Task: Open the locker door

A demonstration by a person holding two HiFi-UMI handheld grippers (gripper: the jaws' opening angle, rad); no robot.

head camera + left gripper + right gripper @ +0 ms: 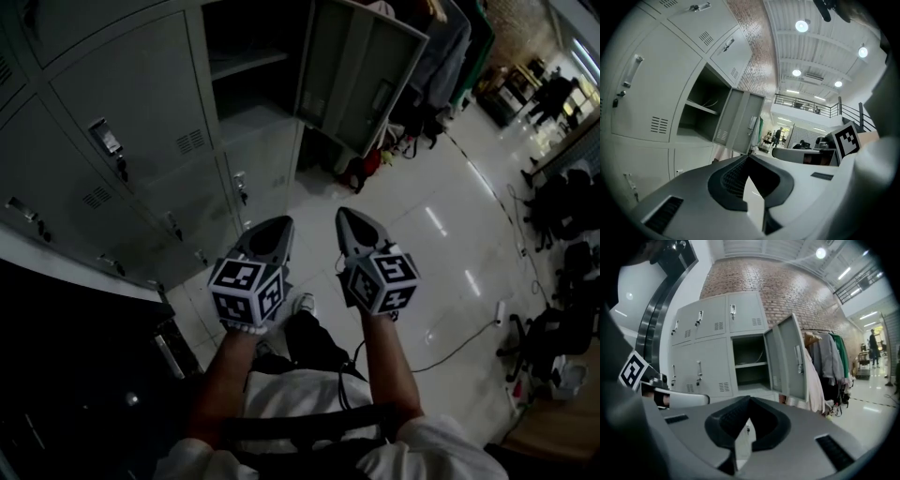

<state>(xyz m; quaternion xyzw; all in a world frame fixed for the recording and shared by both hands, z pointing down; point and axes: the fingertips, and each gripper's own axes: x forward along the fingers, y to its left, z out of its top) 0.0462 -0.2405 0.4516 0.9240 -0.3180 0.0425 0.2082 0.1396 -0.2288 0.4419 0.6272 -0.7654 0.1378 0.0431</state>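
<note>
The grey locker bank (141,122) fills the upper left of the head view. One locker compartment (248,66) stands open, its door (361,80) swung out to the right. In the right gripper view the same door (790,357) hangs wide beside the shelved compartment (750,362). My left gripper (281,223) and right gripper (345,214) are side by side in front of me, well short of the lockers, both shut and holding nothing. The left gripper (749,157) looks toward the open door (740,119). The right gripper (750,398) faces the lockers squarely.
Coats on a rack (825,366) hang just right of the open door. A dark counter (66,356) lies at my lower left. A cable (459,347) runs over the shiny floor, office chairs (562,234) stand at the right, and people (553,94) are far off.
</note>
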